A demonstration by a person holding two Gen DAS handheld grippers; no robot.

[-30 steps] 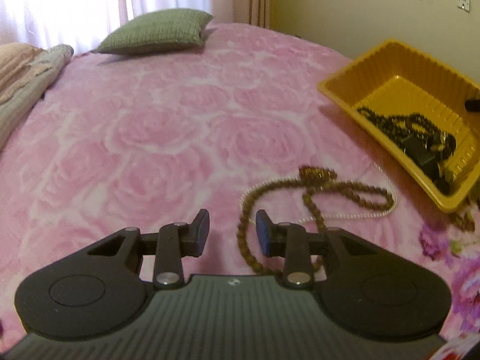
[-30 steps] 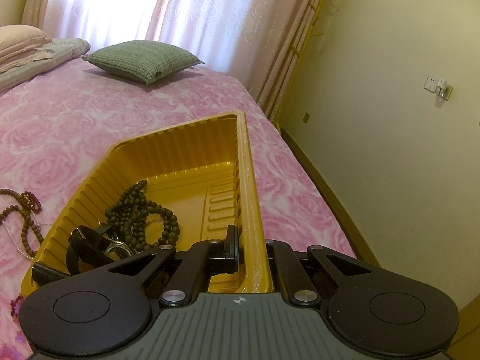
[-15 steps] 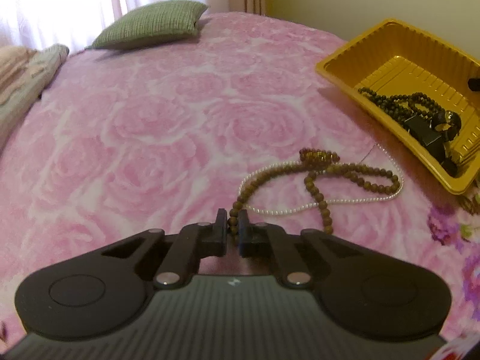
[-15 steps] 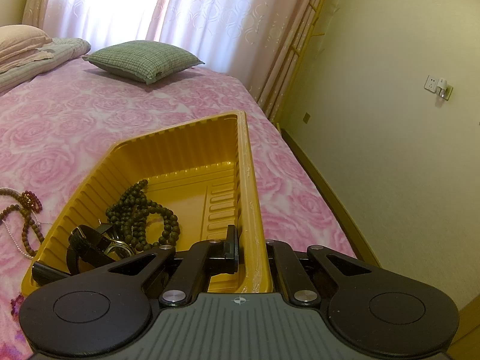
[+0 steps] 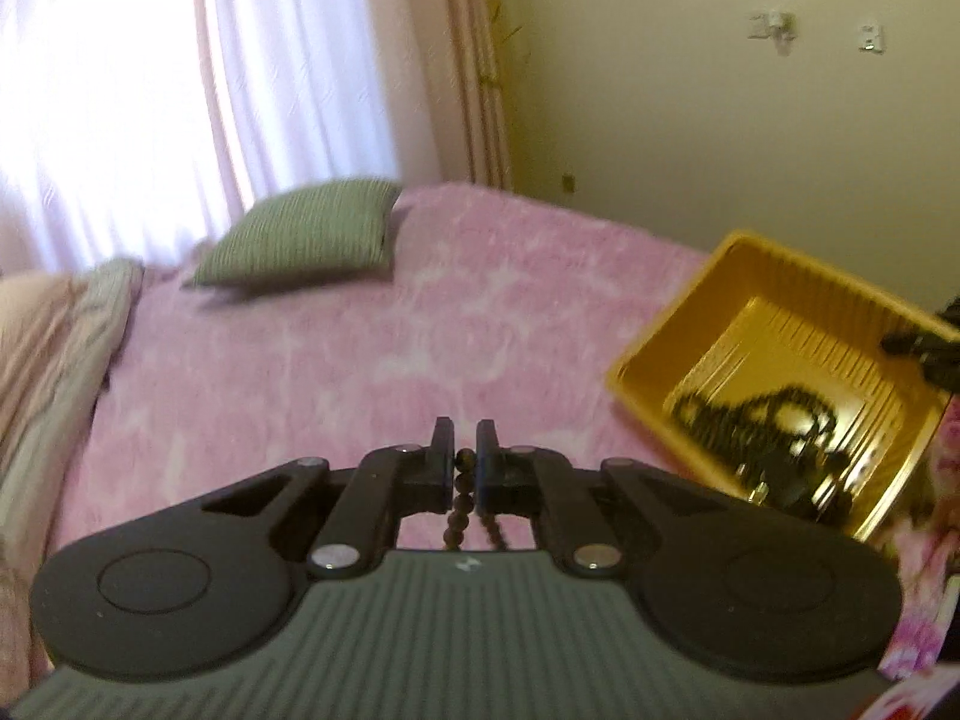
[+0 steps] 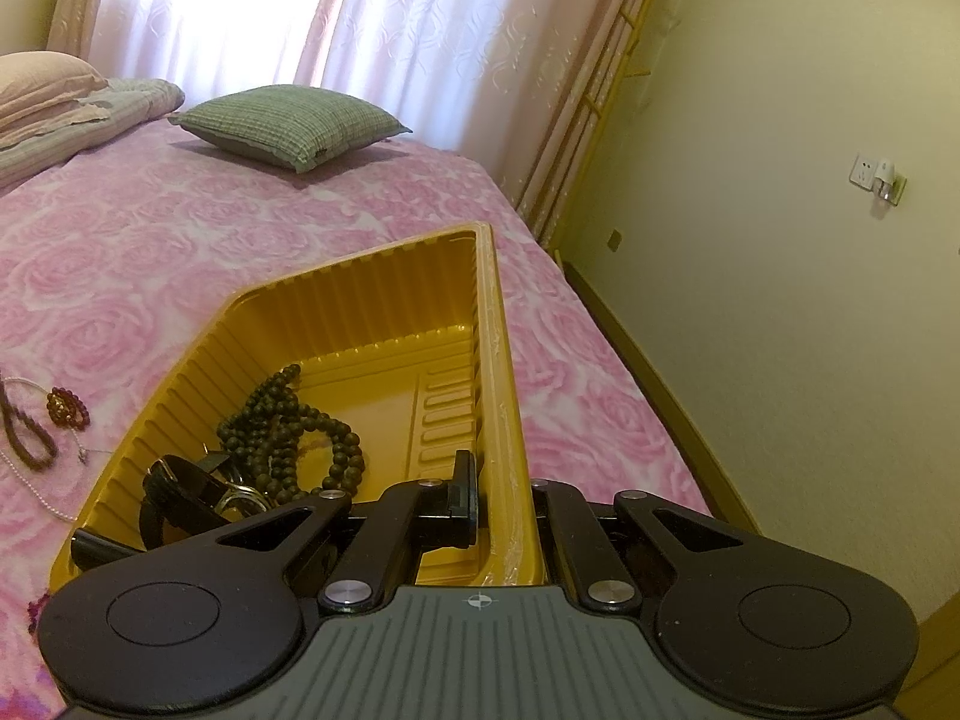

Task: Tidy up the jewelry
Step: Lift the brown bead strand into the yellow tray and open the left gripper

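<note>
My left hand-held gripper (image 5: 462, 457) is clenched on a string of brown wooden beads (image 5: 461, 495), which hangs down between its fingers above the pink rose-patterned bed cover (image 5: 336, 360). My right hand-held gripper (image 6: 503, 495) is clamped on the near wall of the ribbed yellow plastic tray (image 6: 336, 324), one finger inside, one outside. In the tray lie a dark green bead necklace (image 6: 288, 426) and a black strap (image 6: 180, 489). A small dark red bead bracelet (image 6: 66, 408) lies on the bed left of the tray.
</note>
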